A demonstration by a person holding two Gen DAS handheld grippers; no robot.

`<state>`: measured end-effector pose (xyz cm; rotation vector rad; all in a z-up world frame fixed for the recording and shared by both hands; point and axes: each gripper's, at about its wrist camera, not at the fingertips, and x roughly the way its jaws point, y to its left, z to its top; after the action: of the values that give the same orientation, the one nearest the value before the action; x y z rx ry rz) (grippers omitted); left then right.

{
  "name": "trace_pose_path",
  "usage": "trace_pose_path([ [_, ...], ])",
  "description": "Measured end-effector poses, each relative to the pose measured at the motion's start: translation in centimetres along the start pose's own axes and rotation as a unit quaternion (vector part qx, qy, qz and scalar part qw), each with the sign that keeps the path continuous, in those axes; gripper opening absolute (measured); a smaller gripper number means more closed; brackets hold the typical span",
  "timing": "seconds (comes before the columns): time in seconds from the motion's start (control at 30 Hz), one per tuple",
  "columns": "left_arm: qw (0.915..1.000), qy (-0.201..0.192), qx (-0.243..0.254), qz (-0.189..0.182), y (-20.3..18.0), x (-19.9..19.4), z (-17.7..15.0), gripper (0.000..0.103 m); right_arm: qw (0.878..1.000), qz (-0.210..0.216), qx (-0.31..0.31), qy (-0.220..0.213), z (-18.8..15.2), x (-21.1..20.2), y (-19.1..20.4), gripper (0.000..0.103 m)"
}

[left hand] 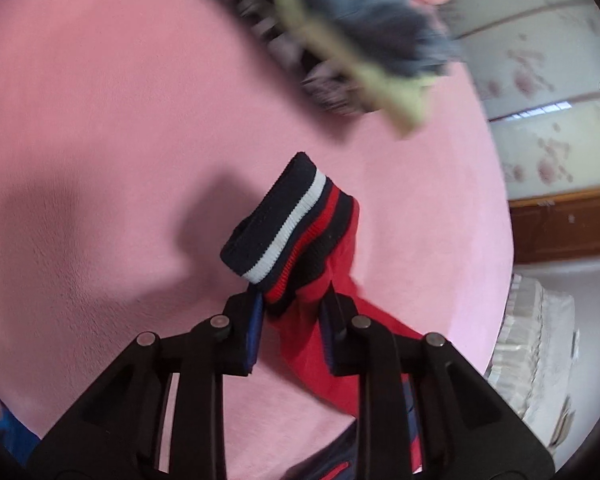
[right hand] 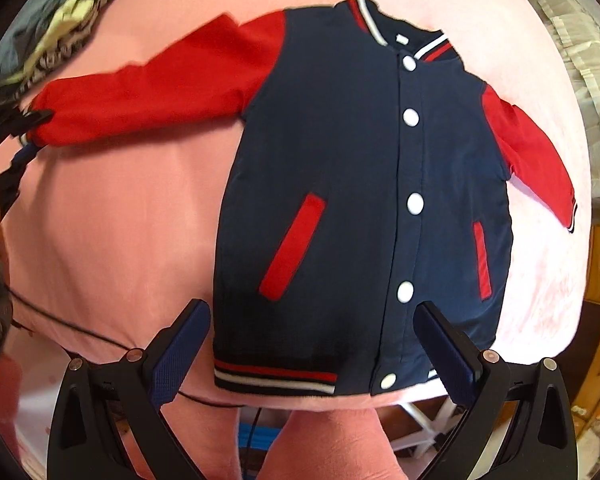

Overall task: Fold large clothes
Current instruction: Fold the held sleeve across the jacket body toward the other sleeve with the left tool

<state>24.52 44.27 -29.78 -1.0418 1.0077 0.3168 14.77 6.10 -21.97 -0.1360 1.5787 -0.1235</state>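
Black jaws of the left gripper (left hand: 290, 306) are clamped on the red sleeve (left hand: 320, 332) just behind its striped cuff (left hand: 288, 228). Above the hem, the right gripper (right hand: 312, 344) hangs wide apart, holding nothing. On the pink bedsheet (right hand: 112, 240) the jacket (right hand: 340, 184) lies flat and buttoned, both sleeves out; no fold is made, so the folding is barely begun.

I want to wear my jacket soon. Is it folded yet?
Not yet. Done: the jacket lies flat and buttoned on the pink cover. In hand: the left tongs are clamped on the cuff end of one red sleeve, while the right tongs hang open above the hem. Left: both sleeves stay spread out, and the body is unfolded.
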Motion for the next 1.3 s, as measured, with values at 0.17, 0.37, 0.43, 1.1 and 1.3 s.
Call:
trace_pose_path([
  [0.17, 0.9935, -0.053, 0.089, -0.047, -7.9, -3.9, -2.3, 0.021, 0.998, 0.03, 0.02, -0.045, 0.4, -1.5, -4.1, 0.103],
  [0.37, 0.9813, -0.082, 0.161, -0.067, -15.8, -7.8, -11.2, 0.021, 0.996, 0.051, 0.052, -0.059, -0.9, -2.1, -11.3, 0.103],
  [0.43, 0.9787, -0.075, 0.175, -0.077, -18.4, -8.3, -15.6, 0.021, 0.995, 0.052, 0.058, -0.06, -1.6, -2.2, -13.4, 0.103],
  [1.1, 0.8934, 0.083, 0.437, 0.062, -32.7, 4.7, -41.4, 0.032, 0.98, 0.064, 0.186, -0.04, -1.4, 2.6, -31.4, 0.103],
  [1.3, 0.8868, 0.065, 0.453, 0.066, -32.8, 2.8, -41.9, 0.06, 0.979, 0.07, 0.186, -0.049, 0.6, 3.0, -31.8, 0.103],
])
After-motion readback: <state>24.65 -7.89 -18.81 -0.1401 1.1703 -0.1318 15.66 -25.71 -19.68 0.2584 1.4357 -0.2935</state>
